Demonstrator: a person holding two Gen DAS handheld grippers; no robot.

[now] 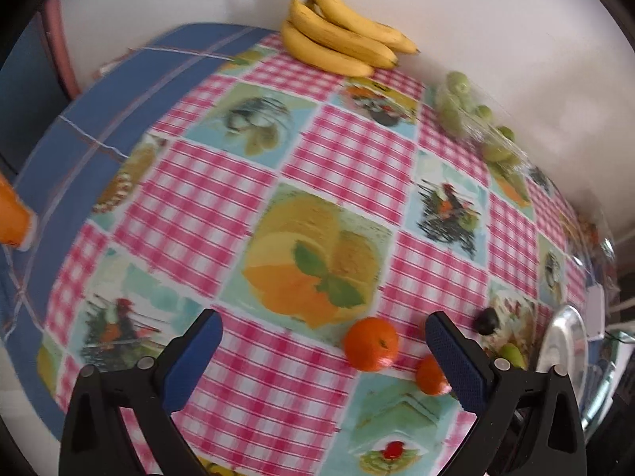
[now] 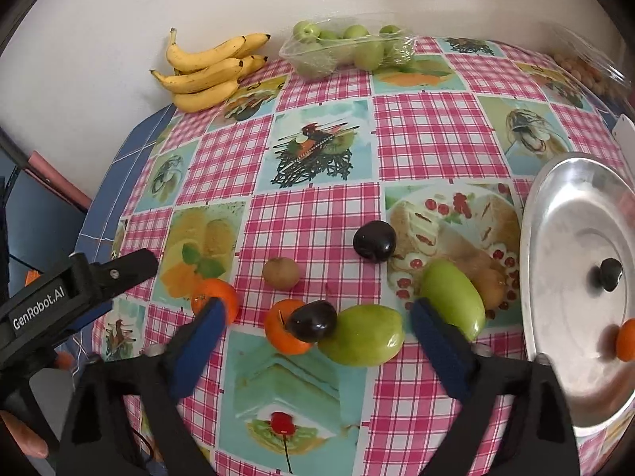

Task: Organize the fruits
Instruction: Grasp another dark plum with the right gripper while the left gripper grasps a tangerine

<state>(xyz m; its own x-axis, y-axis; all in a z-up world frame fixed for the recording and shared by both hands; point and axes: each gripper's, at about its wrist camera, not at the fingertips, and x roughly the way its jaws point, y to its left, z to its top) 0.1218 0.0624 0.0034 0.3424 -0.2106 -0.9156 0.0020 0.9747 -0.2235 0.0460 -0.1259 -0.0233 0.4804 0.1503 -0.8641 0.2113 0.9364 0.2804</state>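
Note:
My right gripper (image 2: 319, 327) hangs open over a cluster of fruit on the checked tablecloth. A tangerine (image 2: 285, 329), a dark plum (image 2: 311, 321) and a green fruit (image 2: 363, 335) lie between its blue pads, and neither pad touches them. To the right, a metal plate (image 2: 563, 238) holds a plum (image 2: 609, 273) and a tangerine (image 2: 627, 339). My left gripper (image 1: 323, 333) is open too. One tangerine (image 1: 371, 343) sits between its fingers and a second one (image 1: 430, 375) lies against the right finger. The plate (image 1: 563, 337) shows at the right edge of the left wrist view.
Bananas (image 2: 206, 71) and a clear tray of green fruits (image 2: 349, 47) stand by the back wall. A brown kiwi (image 2: 281, 273), another plum (image 2: 374, 241), a second green fruit (image 2: 452, 297) and a tangerine (image 2: 214, 297) lie loose. The left gripper's black housing (image 2: 59, 297) is at the left.

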